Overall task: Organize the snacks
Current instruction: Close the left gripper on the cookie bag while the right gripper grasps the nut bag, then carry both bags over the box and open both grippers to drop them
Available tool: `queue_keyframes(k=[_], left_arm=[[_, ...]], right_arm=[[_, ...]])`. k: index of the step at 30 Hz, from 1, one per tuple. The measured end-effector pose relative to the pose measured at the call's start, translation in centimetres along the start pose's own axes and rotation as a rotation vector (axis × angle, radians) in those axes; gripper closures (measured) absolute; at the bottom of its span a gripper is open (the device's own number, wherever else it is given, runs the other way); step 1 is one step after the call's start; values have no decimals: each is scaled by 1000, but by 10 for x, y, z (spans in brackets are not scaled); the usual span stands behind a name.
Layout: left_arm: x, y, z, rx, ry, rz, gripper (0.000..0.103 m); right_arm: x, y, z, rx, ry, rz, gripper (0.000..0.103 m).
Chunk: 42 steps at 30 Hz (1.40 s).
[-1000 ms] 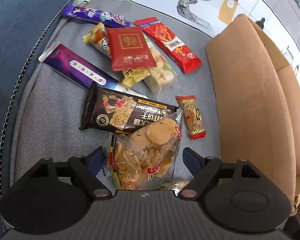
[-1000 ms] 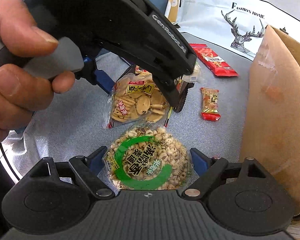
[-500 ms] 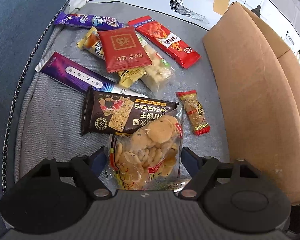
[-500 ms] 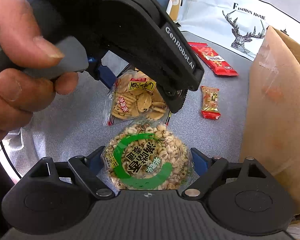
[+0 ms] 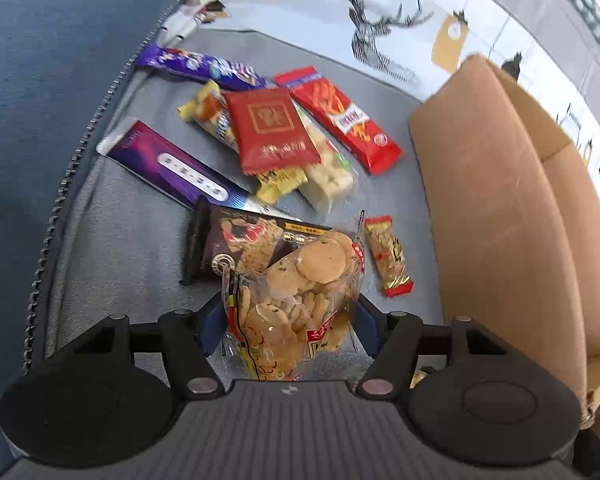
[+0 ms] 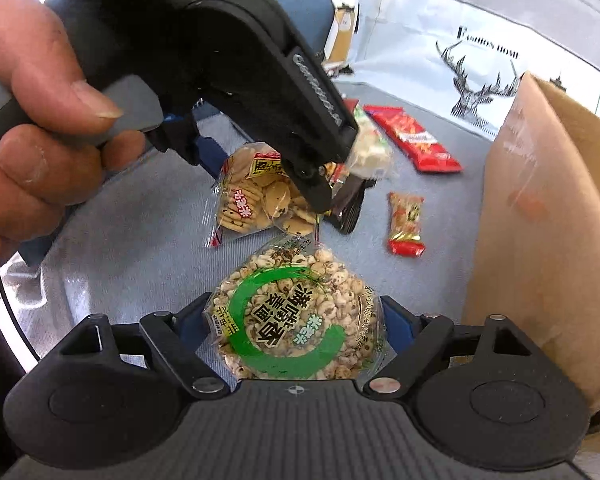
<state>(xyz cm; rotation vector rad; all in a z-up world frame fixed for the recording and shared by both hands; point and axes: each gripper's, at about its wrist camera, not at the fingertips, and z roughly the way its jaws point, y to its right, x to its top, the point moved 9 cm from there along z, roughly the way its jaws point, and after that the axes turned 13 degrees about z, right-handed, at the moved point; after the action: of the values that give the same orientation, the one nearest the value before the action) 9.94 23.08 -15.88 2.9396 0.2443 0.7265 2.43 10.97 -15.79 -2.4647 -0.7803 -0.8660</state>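
Left tongs (image 5: 290,322) straddle a clear bag of round crackers (image 5: 296,300); jaws have just been closing, and both blue pads now sit against the bag's sides, so the bag is pinched between them. The bag's far end overlaps a dark brown cracker pack (image 5: 236,244), which lies flat on the grey table (image 5: 112,232). Right tongs (image 6: 296,324) straddle a clear bag of puffed grains with a green ring label (image 6: 292,320); jaws stand wide, pads just at the bag's edges, contact not certain from this view, so it reads as open around the bag rather than a firm grip. The puffed-grain bag lies just on the near side of the cracker bag, their edges almost meeting. A person's hand (image 6: 32,120) holds the left tool's grip. Landmark: cardboard box (image 5: 500,216), standing on the table. Just beside its near wall lies a small red-ended snack bar (image 5: 388,256), between box and cracker bag. Farther from the box: long red pack (image 5: 340,120), red square sachet (image 5: 274,132) lying on top of a yellow wrapper (image 5: 216,120) and a clear pack of pale pieces (image 5: 328,172), a purple box (image 5: 168,164), and a purple wrapper (image 5: 200,66) farthest away
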Motion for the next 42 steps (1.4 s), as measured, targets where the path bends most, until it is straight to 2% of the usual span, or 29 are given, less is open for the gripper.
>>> queue_keyframes(k=[5, 11, 18, 23, 28, 31, 33, 34, 38, 42], left_arm=[[0, -5, -18, 6, 46, -31, 33], [5, -8, -37, -7, 111, -76, 33], [28, -5, -61, 19, 255, -106, 33], [44, 7, -74, 23, 355, -114, 33], [59, 28, -82, 20, 439, -92, 33], [68, 48, -86, 2, 486, -61, 33], [72, 64, -87, -21, 516, -49, 33], [74, 74, -88, -34, 530, -43, 33], [78, 111, -93, -85, 578, -4, 33], [80, 149, -93, -98, 606, 74, 33]], right_arm=[[2, -1, -17, -2, 41, -4, 17], [21, -4, -45, 13, 104, -13, 17], [57, 9, -96, 53, 198, -1, 17], [99, 48, -138, 52, 289, 44, 17], [128, 112, -153, -52, 388, 79, 17], [117, 158, -142, -107, 368, 208, 17], [111, 179, -134, -134, 324, 274, 17], [111, 186, -135, -138, 332, 292, 17], [113, 207, -135, -178, 349, 285, 17], [103, 221, -138, -210, 352, 275, 17]])
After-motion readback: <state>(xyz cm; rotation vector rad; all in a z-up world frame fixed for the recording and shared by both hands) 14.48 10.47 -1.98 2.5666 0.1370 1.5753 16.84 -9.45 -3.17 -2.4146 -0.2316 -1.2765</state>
